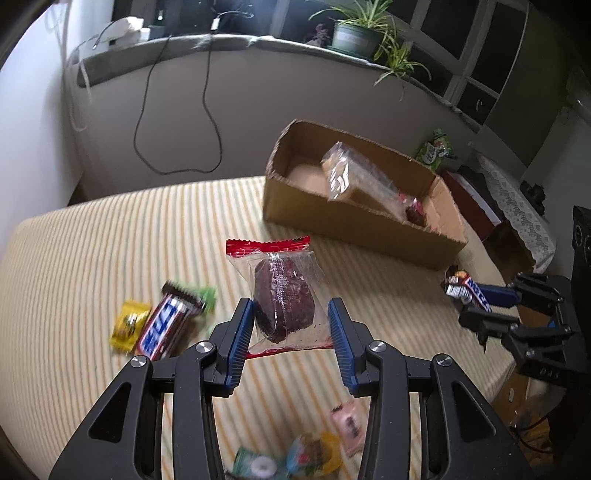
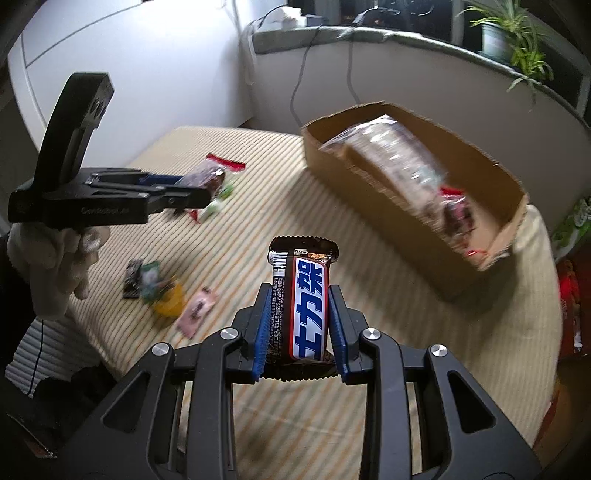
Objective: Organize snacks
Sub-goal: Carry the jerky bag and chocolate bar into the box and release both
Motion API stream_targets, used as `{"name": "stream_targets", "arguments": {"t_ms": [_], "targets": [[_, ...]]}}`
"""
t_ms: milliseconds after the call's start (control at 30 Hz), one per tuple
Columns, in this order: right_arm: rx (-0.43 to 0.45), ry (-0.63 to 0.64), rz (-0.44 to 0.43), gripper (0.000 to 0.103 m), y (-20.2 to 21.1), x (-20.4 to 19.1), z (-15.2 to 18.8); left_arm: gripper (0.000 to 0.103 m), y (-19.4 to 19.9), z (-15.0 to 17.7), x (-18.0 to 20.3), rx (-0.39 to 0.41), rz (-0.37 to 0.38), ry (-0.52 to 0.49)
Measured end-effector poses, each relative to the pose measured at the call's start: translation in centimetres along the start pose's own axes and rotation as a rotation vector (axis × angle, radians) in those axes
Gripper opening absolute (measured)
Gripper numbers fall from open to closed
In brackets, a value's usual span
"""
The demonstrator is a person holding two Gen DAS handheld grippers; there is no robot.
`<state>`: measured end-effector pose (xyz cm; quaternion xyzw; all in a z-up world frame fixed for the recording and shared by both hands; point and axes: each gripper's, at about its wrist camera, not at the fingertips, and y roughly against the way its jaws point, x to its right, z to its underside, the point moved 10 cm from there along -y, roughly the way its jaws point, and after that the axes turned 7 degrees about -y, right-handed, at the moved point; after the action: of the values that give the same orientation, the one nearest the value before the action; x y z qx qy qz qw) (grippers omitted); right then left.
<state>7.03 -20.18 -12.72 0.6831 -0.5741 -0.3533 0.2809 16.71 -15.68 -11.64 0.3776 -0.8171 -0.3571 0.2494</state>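
My left gripper point(image 1: 291, 314) is shut on a clear packet with a dark red-brown cake point(image 1: 282, 302) and holds it above the striped bed. My right gripper point(image 2: 301, 306) is shut on a Snickers bar point(image 2: 304, 306) and holds it upright above the bed. The open cardboard box point(image 1: 354, 225) stands ahead at the right and holds a large clear-wrapped pack point(image 1: 354, 177) and a small red snack. The box also shows in the right wrist view point(image 2: 476, 236). In the left wrist view the right gripper point(image 1: 476, 295) is at the far right with its bar.
Loose snacks lie on the striped bed point(image 1: 110, 240): another Snickers bar point(image 1: 166, 325), a yellow packet point(image 1: 129, 325), a green one, and several small packets point(image 2: 166, 291) near the front. A windowsill with plants point(image 1: 358, 33) and hanging cables point(image 1: 177, 122) is behind.
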Motion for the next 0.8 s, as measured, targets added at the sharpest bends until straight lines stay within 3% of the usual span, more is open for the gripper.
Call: {"name": "stream_targets", "arguments": {"t_ms": [400,800], "targets": [[0.07,-0.057,0.067,0.03,1.6,6.7,-4.4,0.04,-2.3,-5.5,2.8,0.025,0.021,-0.073],[0.087,-0.096,0.126,0.03,-0.2,12.9,-8.4,0.04,-4.6,-8.8,5.3,0.032,0.046,-0.119]]}}
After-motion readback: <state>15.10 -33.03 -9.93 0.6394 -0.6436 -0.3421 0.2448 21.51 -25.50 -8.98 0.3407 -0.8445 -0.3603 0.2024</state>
